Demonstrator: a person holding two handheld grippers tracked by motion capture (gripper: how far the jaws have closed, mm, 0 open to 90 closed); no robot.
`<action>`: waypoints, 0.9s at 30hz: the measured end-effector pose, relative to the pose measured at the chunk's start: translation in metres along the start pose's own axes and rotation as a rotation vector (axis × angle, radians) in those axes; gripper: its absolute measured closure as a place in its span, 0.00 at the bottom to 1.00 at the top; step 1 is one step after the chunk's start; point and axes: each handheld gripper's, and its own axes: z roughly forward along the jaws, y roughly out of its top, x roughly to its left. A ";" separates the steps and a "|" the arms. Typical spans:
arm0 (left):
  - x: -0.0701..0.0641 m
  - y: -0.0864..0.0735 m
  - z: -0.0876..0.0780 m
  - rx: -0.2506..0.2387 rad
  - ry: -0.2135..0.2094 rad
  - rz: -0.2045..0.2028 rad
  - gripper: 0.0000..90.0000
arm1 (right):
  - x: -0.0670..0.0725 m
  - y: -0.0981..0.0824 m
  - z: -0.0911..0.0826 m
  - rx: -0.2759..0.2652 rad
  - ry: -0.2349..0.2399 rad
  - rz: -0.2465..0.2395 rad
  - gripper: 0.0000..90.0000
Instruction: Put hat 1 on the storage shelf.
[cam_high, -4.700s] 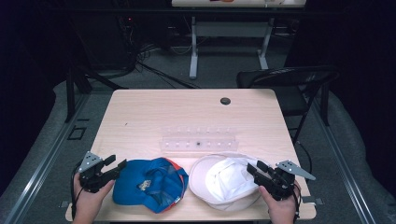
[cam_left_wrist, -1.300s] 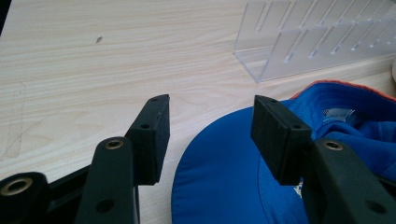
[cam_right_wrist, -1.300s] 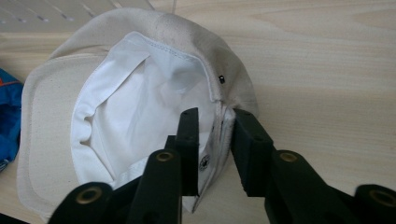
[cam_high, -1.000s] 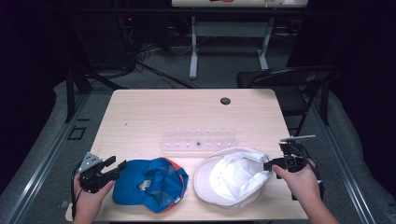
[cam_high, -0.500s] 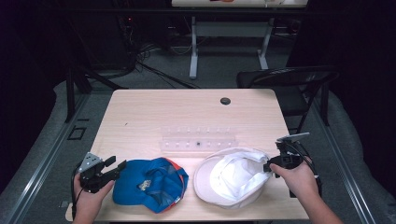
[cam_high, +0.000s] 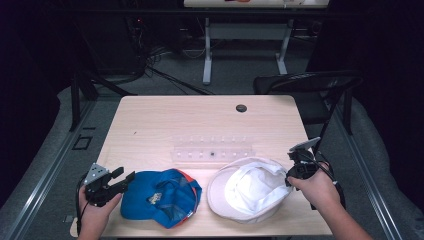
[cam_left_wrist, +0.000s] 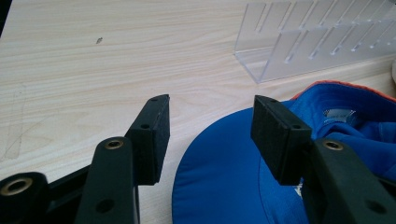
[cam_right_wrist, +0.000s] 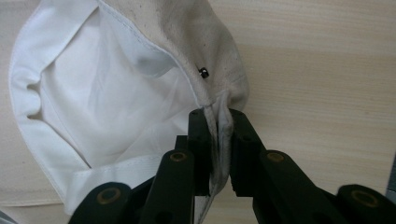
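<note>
A white cap (cam_high: 250, 187) lies upside down at the front right of the table (cam_high: 200, 125), its pale lining (cam_right_wrist: 107, 93) facing up. My right gripper (cam_high: 290, 176) has just been closing and now pinches a fold of that cap's right rim between its pads (cam_right_wrist: 217, 121). A blue cap (cam_high: 160, 195) with an orange edge lies upside down at the front left. My left gripper (cam_high: 122, 177) rests just left of it, open. In the left gripper view the blue brim (cam_left_wrist: 219, 186) lies under the gap between the spread jaws (cam_left_wrist: 210, 126), untouched.
A clear slotted acrylic rack (cam_high: 212, 151) stands across the table's middle, just behind both caps, and also in the left gripper view (cam_left_wrist: 317, 42). A small black round grommet (cam_high: 241, 108) sits near the far edge. A dark chair (cam_high: 310, 85) stands beyond the table's right corner.
The right gripper went from the table's front right to the white cap's right rim and its jaws closed on the fabric. The left gripper and blue cap have not moved.
</note>
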 end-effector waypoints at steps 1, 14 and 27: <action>0.000 0.000 0.000 0.002 0.002 -0.001 0.53 | 0.001 0.000 0.000 0.001 0.000 -0.003 0.91; 0.002 0.000 0.000 0.004 -0.004 -0.003 0.53 | 0.006 0.008 -0.011 0.046 0.024 -0.021 0.91; 0.001 0.000 0.000 0.007 -0.004 -0.003 0.53 | 0.009 0.010 -0.019 0.027 0.067 -0.003 0.91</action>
